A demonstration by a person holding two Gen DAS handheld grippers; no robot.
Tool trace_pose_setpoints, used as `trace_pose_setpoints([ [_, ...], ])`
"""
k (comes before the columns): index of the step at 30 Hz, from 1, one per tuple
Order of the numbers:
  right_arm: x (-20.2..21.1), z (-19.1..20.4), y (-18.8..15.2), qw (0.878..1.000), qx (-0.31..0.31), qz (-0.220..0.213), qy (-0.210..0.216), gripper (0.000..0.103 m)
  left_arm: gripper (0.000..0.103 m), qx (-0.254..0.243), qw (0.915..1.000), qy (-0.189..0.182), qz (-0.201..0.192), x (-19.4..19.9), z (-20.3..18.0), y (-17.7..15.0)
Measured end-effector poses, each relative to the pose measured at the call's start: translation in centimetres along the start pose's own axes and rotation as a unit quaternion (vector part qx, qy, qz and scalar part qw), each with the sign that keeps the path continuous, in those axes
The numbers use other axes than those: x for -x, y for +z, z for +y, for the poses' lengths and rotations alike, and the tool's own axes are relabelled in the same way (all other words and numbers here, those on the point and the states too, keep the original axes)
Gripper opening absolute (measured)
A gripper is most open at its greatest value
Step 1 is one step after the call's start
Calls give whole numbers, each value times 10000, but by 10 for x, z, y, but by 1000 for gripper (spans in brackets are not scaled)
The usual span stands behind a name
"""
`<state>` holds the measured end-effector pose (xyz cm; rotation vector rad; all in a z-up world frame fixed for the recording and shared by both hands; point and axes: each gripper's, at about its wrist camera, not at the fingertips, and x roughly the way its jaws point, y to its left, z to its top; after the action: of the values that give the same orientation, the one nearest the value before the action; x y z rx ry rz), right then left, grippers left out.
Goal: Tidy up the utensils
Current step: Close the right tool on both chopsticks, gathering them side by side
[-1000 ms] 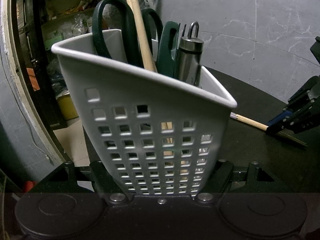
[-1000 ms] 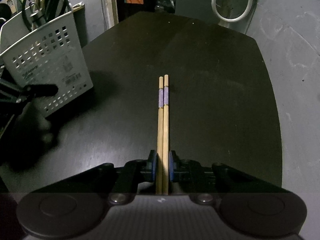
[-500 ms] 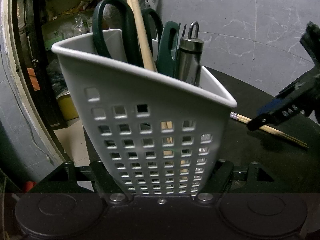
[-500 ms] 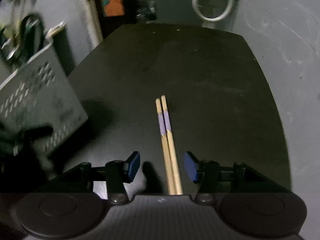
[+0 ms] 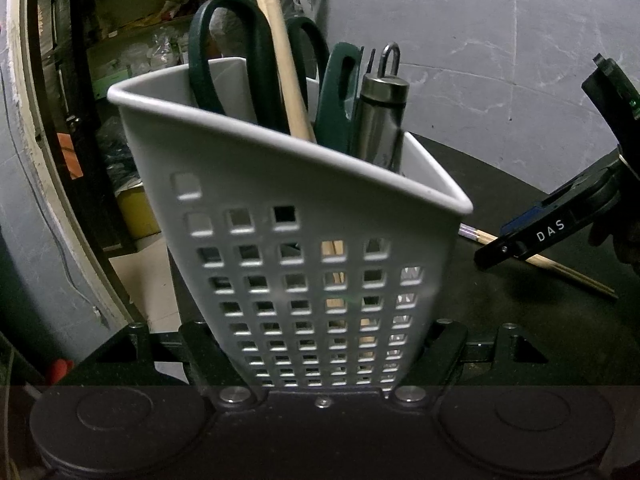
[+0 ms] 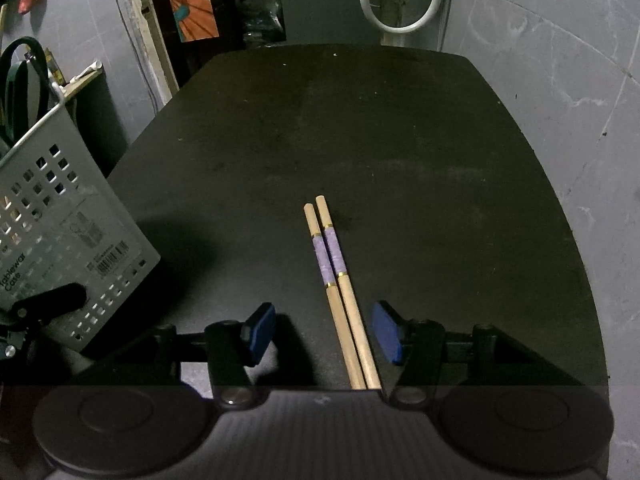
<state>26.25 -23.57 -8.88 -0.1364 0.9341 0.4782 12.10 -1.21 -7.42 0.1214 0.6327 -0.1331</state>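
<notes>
Left gripper (image 5: 324,360) clamps tilted basket (image 5: 304,248); right gripper (image 6: 324,334) angled down, fingers (image 6: 386,332) opening, astride chopsticks (image 6: 340,284) on bench (image 6: 400,140).

Setting — a dark, matte table (image 6: 360,128) on a grey, marbled floor (image 5: 500,28); cluttered shelves (image 5: 136,48) stand beyond in dim light, and a white hose loop (image 6: 400,0) hangs at the far end.
</notes>
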Motion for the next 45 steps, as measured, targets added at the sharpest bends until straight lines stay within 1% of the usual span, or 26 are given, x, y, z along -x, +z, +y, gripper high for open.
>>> trace_pose_setpoints([
  [4,0,-1,-2,10000,17,-13,6,59,77,5,10000,7,2,0,0,0],
  [6,-1,1,-2,10000,31,-26,-18,57,77,7,10000,11,5,1,0,0],
  [7,-1,1,-3,10000,34,-51,-40,49,77,9,10000,14,5,1,0,0],
  [10,0,4,-4,9999,72,-108,-99,41,77,7,10000,12,3,1,0,0],
  [11,0,4,-5,9998,99,-113,-121,40,77,5,10000,11,2,1,0,0],
  [13,0,4,-5,9997,142,-123,-141,31,77,7,10000,11,3,1,0,0],
  [15,1,3,-4,9998,148,-117,-87,26,77,6,10000,11,2,1,0,0],
  [26,-5,-1,11,9989,443,129,-13,27,77,17,10000,16,6,1,0,0],
  [29,-6,-2,14,9988,447,213,-11,23,77,19,10000,16,6,1,0,0],
  [30,-7,-2,15,9987,446,242,-25,16,77,16,10000,14,5,1,0,0],
  [37,-11,-1,19,9984,453,342,6,14,77,13,10000,13,5,1,0,0],
  [45,-11,-2,23,9966,591,548,153,13,77,16,10000,9,4,1,0,0],
])
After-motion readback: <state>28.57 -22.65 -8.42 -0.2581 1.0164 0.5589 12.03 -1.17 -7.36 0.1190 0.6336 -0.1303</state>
